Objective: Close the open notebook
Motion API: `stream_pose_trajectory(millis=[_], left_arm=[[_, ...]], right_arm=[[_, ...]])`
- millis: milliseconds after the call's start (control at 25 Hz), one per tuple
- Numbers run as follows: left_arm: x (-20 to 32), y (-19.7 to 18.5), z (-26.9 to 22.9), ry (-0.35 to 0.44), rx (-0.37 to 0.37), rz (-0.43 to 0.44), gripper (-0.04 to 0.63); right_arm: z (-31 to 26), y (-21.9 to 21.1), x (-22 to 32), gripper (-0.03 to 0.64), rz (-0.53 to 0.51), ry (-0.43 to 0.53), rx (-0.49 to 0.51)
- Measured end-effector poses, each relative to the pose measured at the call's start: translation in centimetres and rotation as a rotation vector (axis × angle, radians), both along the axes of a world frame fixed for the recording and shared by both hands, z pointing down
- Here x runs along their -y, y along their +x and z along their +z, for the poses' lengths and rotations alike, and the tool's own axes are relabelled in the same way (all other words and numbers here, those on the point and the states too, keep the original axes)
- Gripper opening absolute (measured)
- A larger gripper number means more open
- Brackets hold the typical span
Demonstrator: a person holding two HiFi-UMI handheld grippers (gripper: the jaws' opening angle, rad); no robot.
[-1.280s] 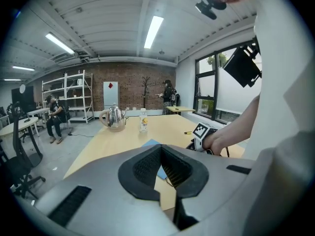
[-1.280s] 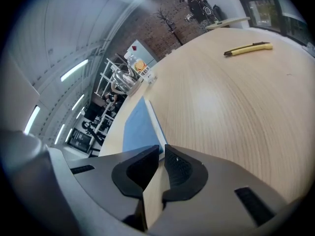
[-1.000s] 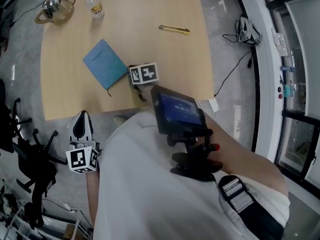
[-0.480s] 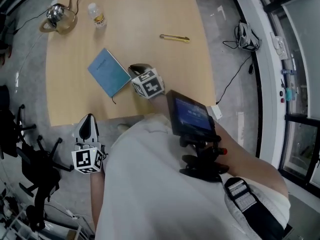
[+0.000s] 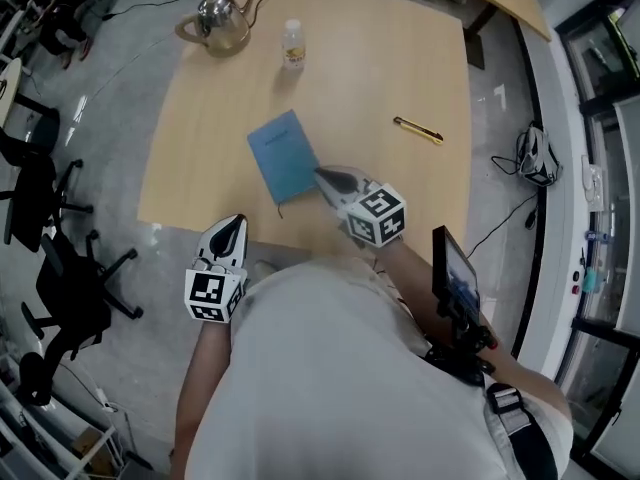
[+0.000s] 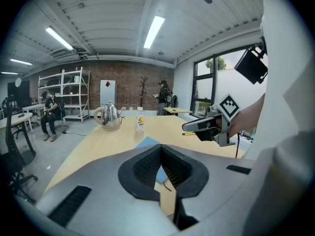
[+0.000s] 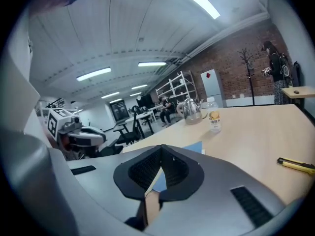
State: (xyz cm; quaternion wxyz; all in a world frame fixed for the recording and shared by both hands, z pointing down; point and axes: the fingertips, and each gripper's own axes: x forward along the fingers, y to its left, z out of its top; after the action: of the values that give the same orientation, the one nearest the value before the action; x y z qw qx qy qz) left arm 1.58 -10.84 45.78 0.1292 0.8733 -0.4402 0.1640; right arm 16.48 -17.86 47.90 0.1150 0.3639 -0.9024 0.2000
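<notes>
The blue notebook [image 5: 283,155] lies closed and flat on the wooden table [image 5: 400,58], a thin ribbon trailing from its near edge. My right gripper [image 5: 325,176] hovers over the table just right of the notebook's near corner. Its jaws are shut with nothing held. My left gripper [image 5: 232,226] hangs off the table's front edge, short of the notebook, also shut and empty. In the left gripper view the notebook [image 6: 147,142] shows beyond the jaws, with the right gripper [image 6: 197,126] to the right. The right gripper view shows the notebook [image 7: 194,146] and the left gripper [image 7: 98,138].
A metal kettle [image 5: 222,13] and a small bottle [image 5: 292,43] stand at the table's far side. A yellow utility knife [image 5: 420,130] lies to the right. Office chairs [image 5: 60,298] stand on the floor at left. A screen on a mount [image 5: 455,283] sits at my chest.
The head view has pulled back and shows more of the table. My right gripper has drawn back from the notebook's side toward the front edge. The notebook stays closed.
</notes>
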Motion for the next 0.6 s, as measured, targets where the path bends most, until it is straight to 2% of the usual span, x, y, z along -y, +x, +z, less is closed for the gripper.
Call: stream_pose_trajectory(millis=[280,600], left_arm=[[-0.1,0.4,1.3,-0.034,-0.027,0.002,0.008],[-0.5,0.7,2.0,-0.060,-0.028,0.014,0.008]], right_arm=[[-1.8,-2.8,-3.4,0.014,-0.187,0.071,0.012],[-1.4,-3.3,-4.8,0.014,-0.204,0.055,0.030]])
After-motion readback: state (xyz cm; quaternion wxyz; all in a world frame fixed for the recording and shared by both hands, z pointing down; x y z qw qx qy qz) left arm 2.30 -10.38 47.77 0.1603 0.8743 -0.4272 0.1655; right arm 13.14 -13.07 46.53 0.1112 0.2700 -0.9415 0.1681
